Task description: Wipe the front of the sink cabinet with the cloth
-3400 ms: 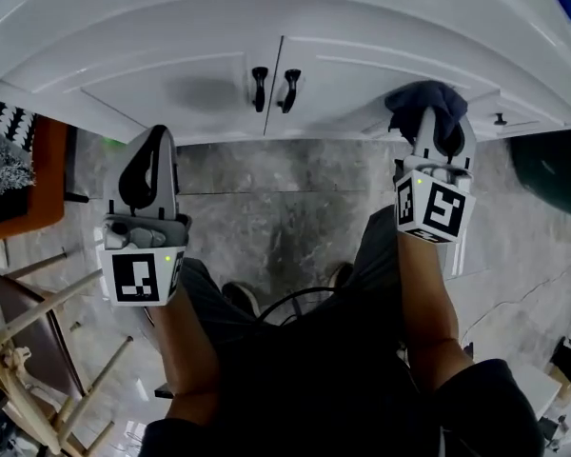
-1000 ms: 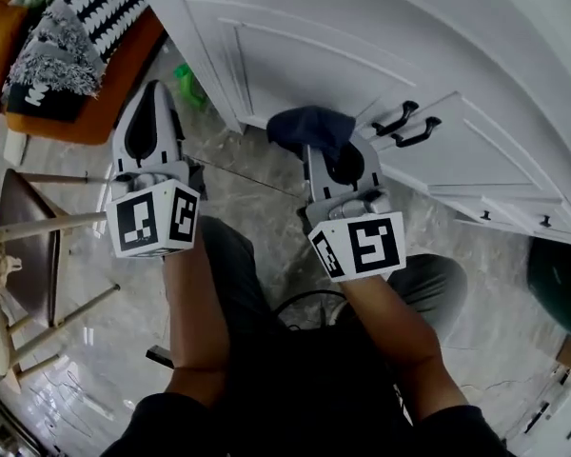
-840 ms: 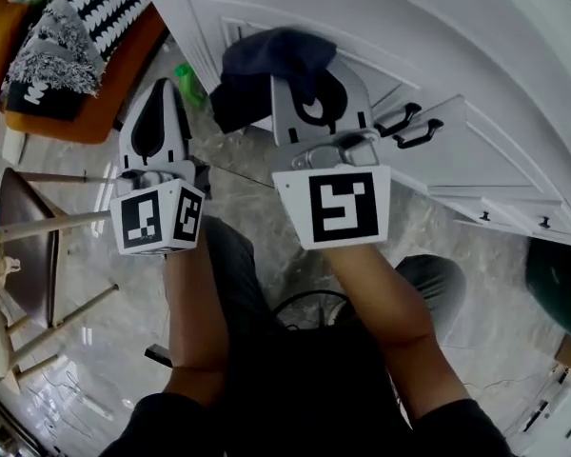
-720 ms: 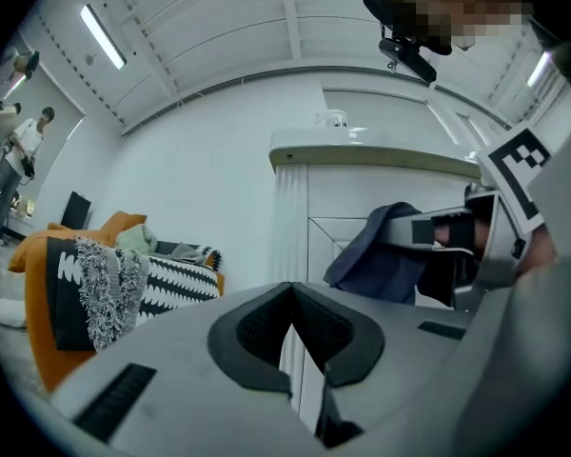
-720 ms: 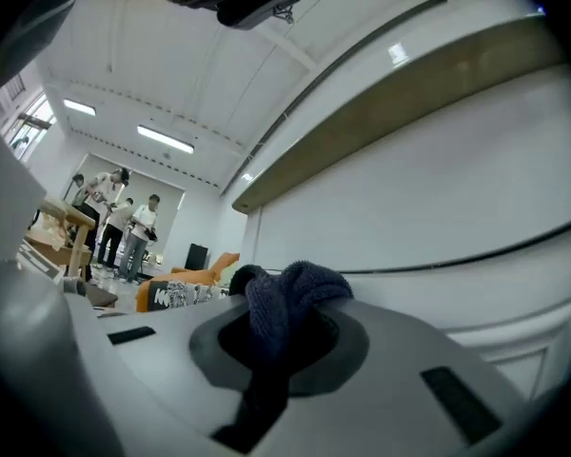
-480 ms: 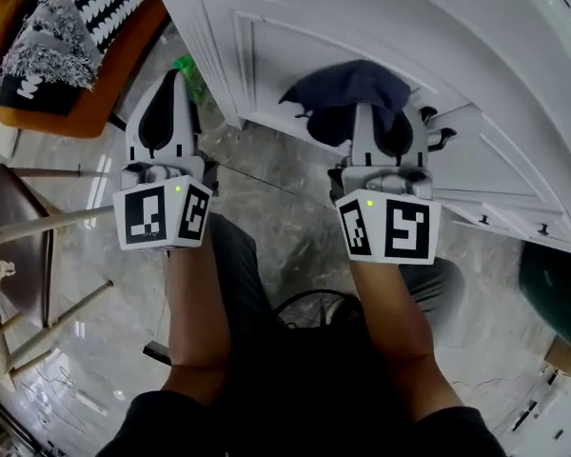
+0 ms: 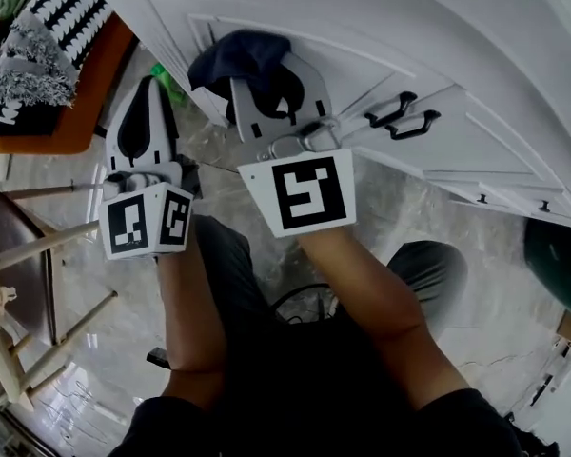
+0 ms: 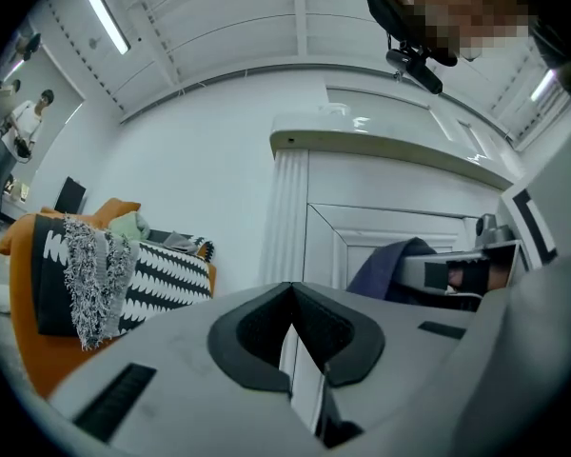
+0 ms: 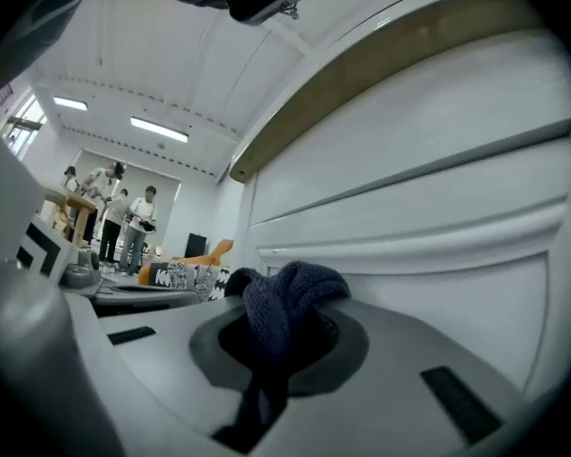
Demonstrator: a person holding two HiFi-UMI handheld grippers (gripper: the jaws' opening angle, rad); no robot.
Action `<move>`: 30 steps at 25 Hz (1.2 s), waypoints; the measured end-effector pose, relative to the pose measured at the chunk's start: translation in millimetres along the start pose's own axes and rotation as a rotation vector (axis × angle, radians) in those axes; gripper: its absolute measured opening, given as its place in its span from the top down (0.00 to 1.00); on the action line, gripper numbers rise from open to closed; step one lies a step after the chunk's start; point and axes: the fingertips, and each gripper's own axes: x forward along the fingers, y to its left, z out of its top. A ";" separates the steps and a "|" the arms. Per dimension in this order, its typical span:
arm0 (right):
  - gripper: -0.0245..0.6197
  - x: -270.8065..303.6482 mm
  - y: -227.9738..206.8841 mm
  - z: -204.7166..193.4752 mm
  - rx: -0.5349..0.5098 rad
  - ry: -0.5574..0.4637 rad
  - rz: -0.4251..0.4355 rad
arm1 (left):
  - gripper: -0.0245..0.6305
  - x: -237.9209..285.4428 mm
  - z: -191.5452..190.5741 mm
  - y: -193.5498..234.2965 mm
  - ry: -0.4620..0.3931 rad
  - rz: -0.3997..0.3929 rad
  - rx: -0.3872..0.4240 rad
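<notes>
The white sink cabinet [image 7: 381, 36] fills the top of the head view, with two black handles [image 7: 406, 118] where its doors meet. My right gripper [image 7: 269, 79] is shut on a dark blue cloth [image 7: 240, 53] and holds it against the upper left corner of the left door panel. In the right gripper view the cloth [image 9: 287, 305] bunches out between the jaws, close to the cabinet front [image 9: 438, 255]. My left gripper [image 7: 148, 93] is shut and empty, low beside the cabinet's left corner post [image 8: 287, 217]. The left gripper view also shows the cloth [image 8: 388, 267].
An orange seat with black-and-white cushions [image 7: 40, 60] stands left of the cabinet. A wooden chair [image 7: 24, 265] is at the lower left and a small green object [image 7: 168, 80] lies at the cabinet's foot. A dark green bin [image 7: 560, 255] is at right. People [image 9: 109, 219] stand far off.
My right gripper has carried the cloth back and forth over the left door; since half a second ago it went left and up. The left gripper has hardly moved.
</notes>
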 end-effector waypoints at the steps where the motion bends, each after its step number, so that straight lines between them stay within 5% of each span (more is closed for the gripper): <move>1: 0.94 -8.2 -7.3 -4.5 0.030 0.009 -0.010 | 0.96 -0.1 0.1 -0.2 0.000 0.000 -0.001; 9: 0.94 -90.0 -84.7 -36.0 0.071 0.042 -0.236 | 0.96 -0.2 1.3 -5.2 -0.017 -0.015 -0.040; 16: 0.94 -14.2 -1.4 -99.7 -0.181 0.180 -0.044 | 0.96 -7.3 4.8 -7.3 -0.010 -0.030 -0.024; 21: 0.94 -5.9 15.6 -148.6 -0.120 0.251 0.001 | 0.96 -13.2 6.8 -8.7 -0.012 -0.020 -0.014; 30: 0.94 -109.4 -70.2 -271.1 0.101 0.553 -0.245 | 0.96 -13.8 9.0 -8.3 -0.016 -0.042 -0.027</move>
